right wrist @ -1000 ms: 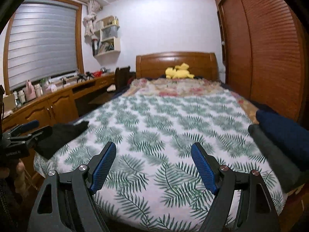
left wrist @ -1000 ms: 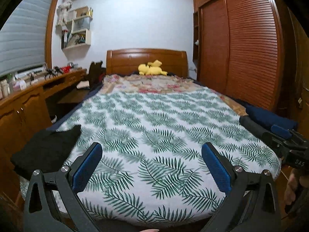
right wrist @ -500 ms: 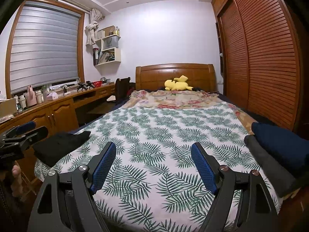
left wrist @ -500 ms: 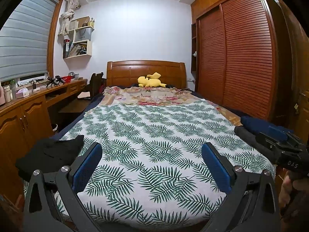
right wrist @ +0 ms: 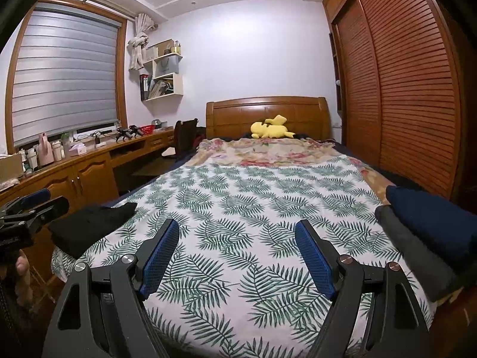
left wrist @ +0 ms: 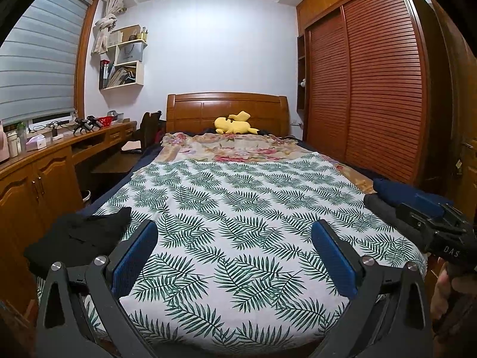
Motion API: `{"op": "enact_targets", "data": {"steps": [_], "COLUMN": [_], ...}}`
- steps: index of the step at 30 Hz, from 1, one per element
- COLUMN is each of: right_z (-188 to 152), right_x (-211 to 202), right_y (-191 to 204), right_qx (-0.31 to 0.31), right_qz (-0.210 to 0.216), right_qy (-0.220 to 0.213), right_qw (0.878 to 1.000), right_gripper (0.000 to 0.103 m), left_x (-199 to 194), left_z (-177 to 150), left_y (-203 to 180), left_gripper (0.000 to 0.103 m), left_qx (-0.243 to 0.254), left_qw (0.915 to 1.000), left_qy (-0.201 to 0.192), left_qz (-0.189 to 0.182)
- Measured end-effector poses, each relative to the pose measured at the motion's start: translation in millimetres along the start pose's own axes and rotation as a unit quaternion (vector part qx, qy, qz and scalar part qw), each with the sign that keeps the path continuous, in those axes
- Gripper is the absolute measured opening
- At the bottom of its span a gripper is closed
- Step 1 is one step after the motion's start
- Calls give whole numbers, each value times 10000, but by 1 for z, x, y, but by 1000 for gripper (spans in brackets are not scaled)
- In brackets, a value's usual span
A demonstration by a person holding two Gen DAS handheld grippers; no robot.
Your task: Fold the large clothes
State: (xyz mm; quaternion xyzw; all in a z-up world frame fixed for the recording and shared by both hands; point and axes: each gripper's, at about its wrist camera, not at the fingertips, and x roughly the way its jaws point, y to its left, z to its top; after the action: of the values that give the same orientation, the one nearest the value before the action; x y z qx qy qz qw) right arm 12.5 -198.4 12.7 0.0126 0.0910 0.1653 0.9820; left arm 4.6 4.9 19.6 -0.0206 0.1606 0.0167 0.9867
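A black garment (left wrist: pixel 79 238) (right wrist: pixel 89 226) lies crumpled on the near left corner of the bed (left wrist: pixel 238 208) (right wrist: pixel 238 203), which is covered by a leaf-print sheet. Folded dark grey (right wrist: pixel 417 253) and navy (right wrist: pixel 432 214) clothes are stacked at the bed's right edge, and in the left wrist view both grey (left wrist: pixel 384 211) and navy (left wrist: pixel 396 189) folds show too. My left gripper (left wrist: pixel 234 238) hovers open over the bed's foot, nothing between its blue pads. My right gripper (right wrist: pixel 238 235) is open likewise, also empty. Each gripper shows at the edge of the other's view, held by a hand.
A wooden desk and cabinets (right wrist: pixel 74 176) run along the left wall under a window with blinds. A louvred wardrobe (left wrist: pixel 372 89) fills the right wall. A yellow plush toy (left wrist: pixel 234 123) and a floral blanket (left wrist: pixel 232 146) lie near the headboard. A chair (right wrist: pixel 184 137) stands by the desk.
Both views have tilted upward, showing more ceiling and less of the bed's foot. The jaws have stayed wide and empty. The clothes have not moved.
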Motion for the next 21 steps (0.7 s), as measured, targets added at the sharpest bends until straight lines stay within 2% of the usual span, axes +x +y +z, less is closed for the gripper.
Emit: {"op": "enact_targets", "data": {"steps": [21], "right_z": [1], "right_x": [1], "right_y": [3], "right_qx": [17], "right_qz": [-18], "right_qy": [18], "right_qw": [10000], "right_gripper": [81], "left_x": [-2], "left_z": [0], "left_y": [2], "left_gripper": [103], "left_qx": [-17], "left_qw": [10000], "left_qy": [4], "left_qz": [-10]}}
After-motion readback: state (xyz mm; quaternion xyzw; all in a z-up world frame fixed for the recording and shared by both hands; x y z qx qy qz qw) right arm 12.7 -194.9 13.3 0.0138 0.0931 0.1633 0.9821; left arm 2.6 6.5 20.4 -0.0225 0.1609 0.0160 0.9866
